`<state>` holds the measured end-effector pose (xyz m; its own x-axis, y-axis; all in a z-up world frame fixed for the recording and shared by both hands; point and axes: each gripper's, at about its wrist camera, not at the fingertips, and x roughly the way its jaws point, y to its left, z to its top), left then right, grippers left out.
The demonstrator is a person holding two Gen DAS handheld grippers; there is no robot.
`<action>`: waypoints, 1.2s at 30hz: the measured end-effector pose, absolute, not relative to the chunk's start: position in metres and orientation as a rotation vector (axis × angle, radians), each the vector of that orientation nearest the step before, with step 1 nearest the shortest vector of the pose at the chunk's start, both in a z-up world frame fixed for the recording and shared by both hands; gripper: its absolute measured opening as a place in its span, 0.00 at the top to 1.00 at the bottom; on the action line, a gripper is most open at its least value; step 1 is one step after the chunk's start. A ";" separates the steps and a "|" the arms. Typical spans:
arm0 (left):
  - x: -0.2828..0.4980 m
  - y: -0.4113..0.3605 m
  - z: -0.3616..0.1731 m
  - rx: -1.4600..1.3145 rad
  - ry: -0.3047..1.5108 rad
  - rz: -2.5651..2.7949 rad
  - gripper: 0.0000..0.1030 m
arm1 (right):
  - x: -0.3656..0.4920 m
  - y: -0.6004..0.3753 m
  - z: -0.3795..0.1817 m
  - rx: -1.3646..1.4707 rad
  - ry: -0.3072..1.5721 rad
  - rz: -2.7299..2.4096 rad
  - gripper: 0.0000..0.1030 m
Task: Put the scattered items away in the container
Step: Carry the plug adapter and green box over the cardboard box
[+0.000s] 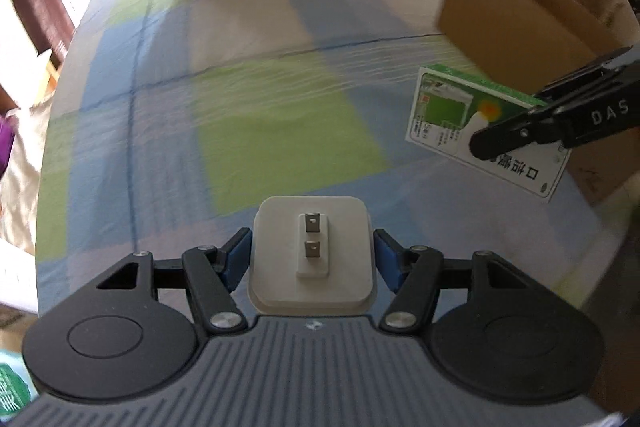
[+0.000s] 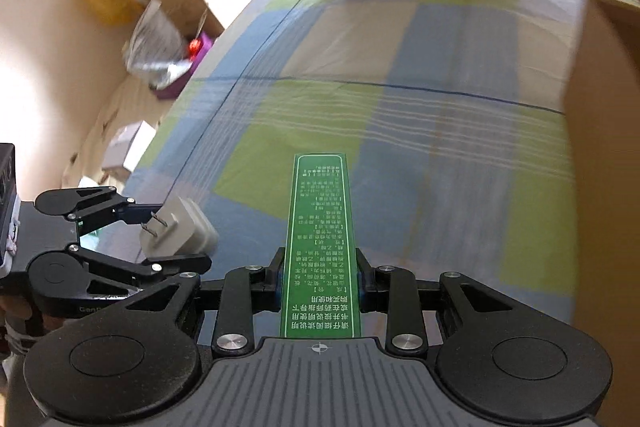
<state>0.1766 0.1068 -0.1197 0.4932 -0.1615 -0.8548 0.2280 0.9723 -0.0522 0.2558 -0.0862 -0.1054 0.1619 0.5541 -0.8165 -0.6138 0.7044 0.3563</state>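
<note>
1. Now the left gripper (image 1: 312, 259) has its jaws clamped on a white plug (image 1: 312, 255), prongs facing the camera, carried above the checked counter (image 1: 280, 127).
2. Meanwhile the right gripper (image 2: 320, 283) has its jaws pinched on a thin green box (image 2: 322, 243), held edge-on, also off the counter.
3. Both items are near the carton (image 1: 516, 11) on the right, neither inside it.
4. Risk: the plug's smooth sides may slip from the blue pads (image 1: 236, 259) if swung fast.
5. Risk: the green box, gripped at one end, could pivot and catch the carton's wall.
6. Risk: both grippers are close, so they could collide over the opening.
</note>
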 end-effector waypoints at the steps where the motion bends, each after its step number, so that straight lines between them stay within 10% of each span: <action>1: 0.177 0.100 -0.113 0.077 1.016 -0.249 0.42 | 0.253 -0.094 -0.099 -0.053 1.123 0.826 0.68; 36: 0.250 -0.104 -0.011 0.165 0.781 -0.684 0.42 | 0.238 -0.322 -0.001 0.229 0.877 0.377 0.68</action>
